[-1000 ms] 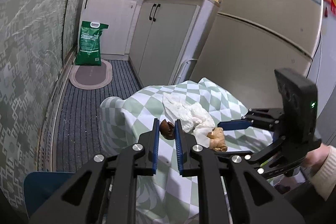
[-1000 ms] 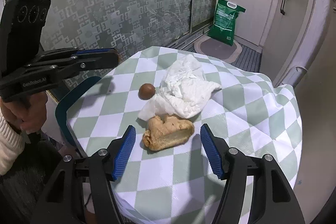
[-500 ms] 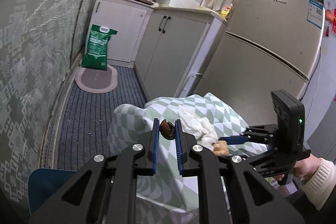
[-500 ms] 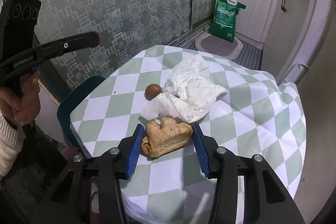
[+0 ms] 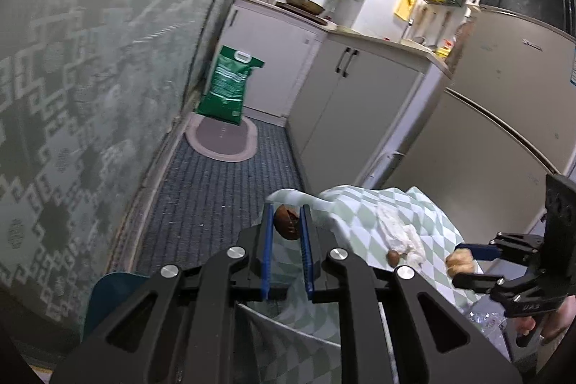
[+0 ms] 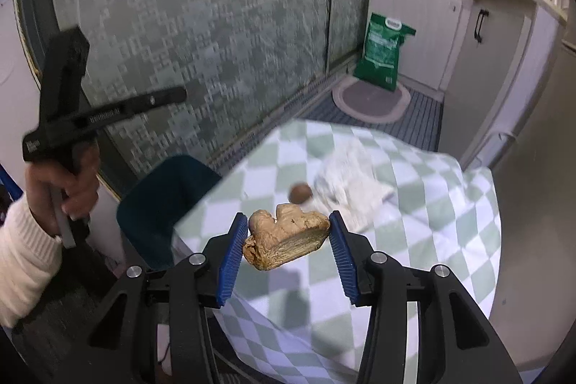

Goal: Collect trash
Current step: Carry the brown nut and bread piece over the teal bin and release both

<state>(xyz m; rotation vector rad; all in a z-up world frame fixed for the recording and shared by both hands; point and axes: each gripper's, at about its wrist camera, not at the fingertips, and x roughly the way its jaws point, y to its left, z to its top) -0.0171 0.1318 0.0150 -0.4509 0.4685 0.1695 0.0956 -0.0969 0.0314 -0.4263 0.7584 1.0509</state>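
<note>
The left gripper (image 5: 287, 227) has its fingers pinching a brown shell piece (image 5: 286, 223), held in the air clear of the table (image 6: 450, 240). The right gripper (image 6: 288, 236) has its fingers clamped on a bread chunk (image 6: 286, 238), lifted above the checkered cloth. On the table lie a brown nut (image 6: 300, 193) touching a crumpled white tissue (image 6: 345, 182).

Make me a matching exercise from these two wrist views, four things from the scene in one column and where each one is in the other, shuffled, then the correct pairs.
Things:
1. bread chunk
2. dark brown scrap
3. crumpled tissue
4. green bag

Places:
A. lying on the checked cloth
B. clamped in the left gripper
C. standing on the floor by the cabinets
D. clamped in the right gripper, lifted off the table

Pairs: 1-D, 2-B, 3-A, 4-C
</note>
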